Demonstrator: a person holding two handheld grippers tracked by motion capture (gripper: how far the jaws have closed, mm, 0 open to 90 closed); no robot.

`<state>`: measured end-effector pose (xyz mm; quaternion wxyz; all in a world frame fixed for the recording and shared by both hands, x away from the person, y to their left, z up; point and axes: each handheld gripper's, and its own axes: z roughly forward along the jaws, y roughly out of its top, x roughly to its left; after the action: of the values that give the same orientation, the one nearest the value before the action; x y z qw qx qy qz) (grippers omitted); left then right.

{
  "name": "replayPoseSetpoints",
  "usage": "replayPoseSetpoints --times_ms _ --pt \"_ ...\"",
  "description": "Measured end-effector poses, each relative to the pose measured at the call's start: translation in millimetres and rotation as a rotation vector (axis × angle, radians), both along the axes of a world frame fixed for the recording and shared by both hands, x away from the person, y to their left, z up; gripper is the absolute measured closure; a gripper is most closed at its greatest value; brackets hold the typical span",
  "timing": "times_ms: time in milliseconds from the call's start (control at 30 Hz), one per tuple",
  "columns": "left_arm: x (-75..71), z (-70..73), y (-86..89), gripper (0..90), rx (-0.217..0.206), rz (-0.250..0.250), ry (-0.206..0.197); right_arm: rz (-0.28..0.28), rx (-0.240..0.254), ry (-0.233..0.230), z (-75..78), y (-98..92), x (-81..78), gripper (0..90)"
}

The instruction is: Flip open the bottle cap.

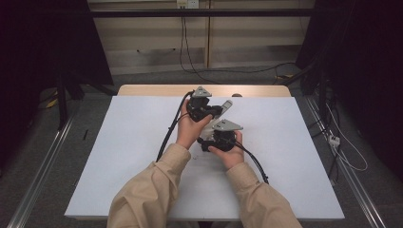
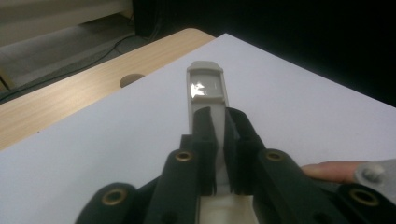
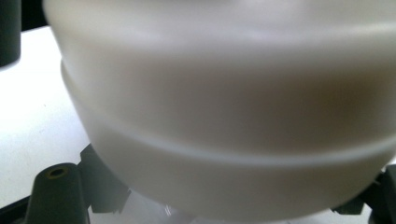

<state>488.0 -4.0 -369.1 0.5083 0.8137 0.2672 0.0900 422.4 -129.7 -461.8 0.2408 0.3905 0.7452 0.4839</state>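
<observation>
Left claw (image 2: 217,140) pinches a flat grey handle-like piece (image 2: 206,88) by its near end, jaws pressed on both sides, holding it raised and level over the white worktop (image 2: 93,154). Right claw (image 1: 209,141), just nearer and to the right, seems clamped on its pale rounded end (image 3: 224,116), probably to brace or twist it.

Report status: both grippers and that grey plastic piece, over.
Left gripper shut on flat grey plastic piece. Right gripper state unclear, whitish curved object close against camera. White table sheet bare nearby.
</observation>
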Motion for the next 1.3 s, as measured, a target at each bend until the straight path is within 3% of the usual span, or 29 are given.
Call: replayPoseSetpoints --times_ms 67,233,467,700,967,1300 --pt "-2.0 4.7 4.6 76.0 -0.016 0.012 -0.006 0.001 -0.005 0.001 0.1 0.4 0.0 14.9" --pt "-6.8 10.6 17.8 61.9 -0.031 0.030 0.001 -0.019 0.047 0.037 0.3 -5.6 1.4 3.5" --pt "-16.4 11.1 43.8 43.6 -0.060 0.040 0.025 -0.017 0.028 0.095 1.4 -8.1 -4.0 4.1" --pt "-31.1 7.0 74.6 29.9 -0.061 0.047 0.035 -0.009 0.028 0.095 11.6 -15.1 -12.2 4.0" --pt "-51.6 -1.4 104.0 24.3 -0.040 0.038 0.042 0.006 0.010 0.096 14.9 -28.5 -28.6 5.4" --pt "-64.5 -19.5 136.5 18.0 -0.019 0.052 0.064 0.010 0.036 0.102 20.1 -50.8 -44.8 5.7"
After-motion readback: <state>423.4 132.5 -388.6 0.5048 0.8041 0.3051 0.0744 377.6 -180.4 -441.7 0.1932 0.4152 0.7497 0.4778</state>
